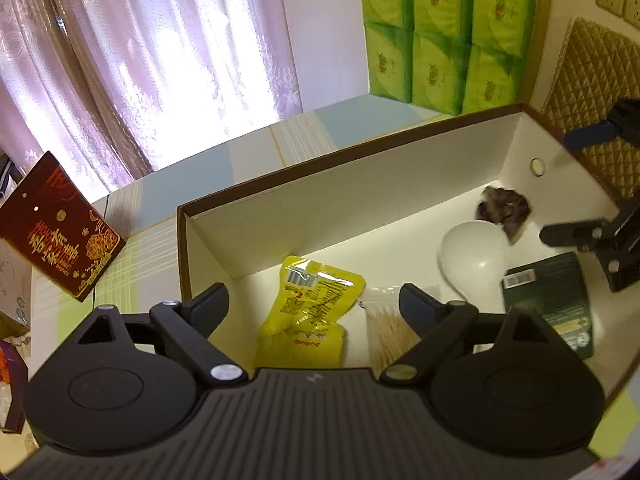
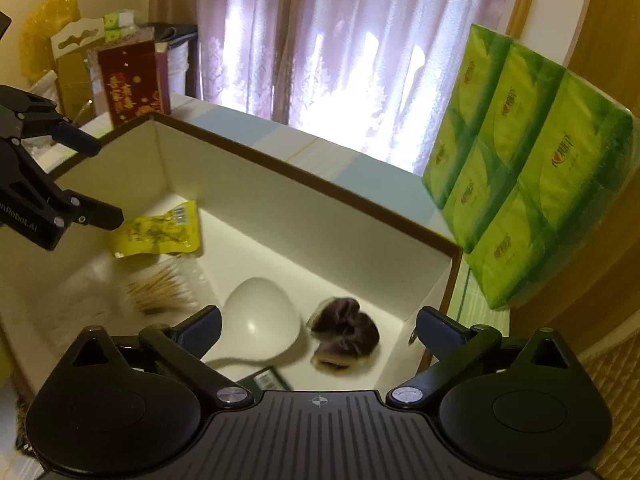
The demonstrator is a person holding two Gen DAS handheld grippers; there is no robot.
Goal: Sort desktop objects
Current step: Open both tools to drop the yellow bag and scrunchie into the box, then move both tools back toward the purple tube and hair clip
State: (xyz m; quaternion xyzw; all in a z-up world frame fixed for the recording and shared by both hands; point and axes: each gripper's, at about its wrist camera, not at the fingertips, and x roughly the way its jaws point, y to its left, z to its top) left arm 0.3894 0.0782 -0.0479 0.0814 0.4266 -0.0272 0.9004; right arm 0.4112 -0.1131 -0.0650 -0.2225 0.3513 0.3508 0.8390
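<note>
Fingers of your left gripper are standing wide apart and holding nothing; you are hanging them over the near end of the box, likely so an item can drop or be taken without brushing a wall. Your right gripper is matching this: fingers spread wide, nothing between them, hovering above the other end of the box.

Box: one open compartment, white inside, brown rim, and you are using it as the collecting place for the sorted things. Contents, all placed relative to the box:

- Yellow packet, lying flat on the floor of the box near its left end wall, between your left gripper's fingers as that camera sees it.
- Swab bag, flat, just beside the packet, toward the middle of the box.
- White spoon, bowl up, in the middle of the box.
- Green card, flat against the near side of the box; the spoon's handle seems to be crossing it.
- Dark wrapper, crumpled and blurred, near the right end wall of the box.
- Small round thing on the right end wall; what it is cannot be told.

Outside the box: tissue packs standing just behind its far right corner, red carton beyond its left end. Judging by this, the sorting is looking largely done.
</note>
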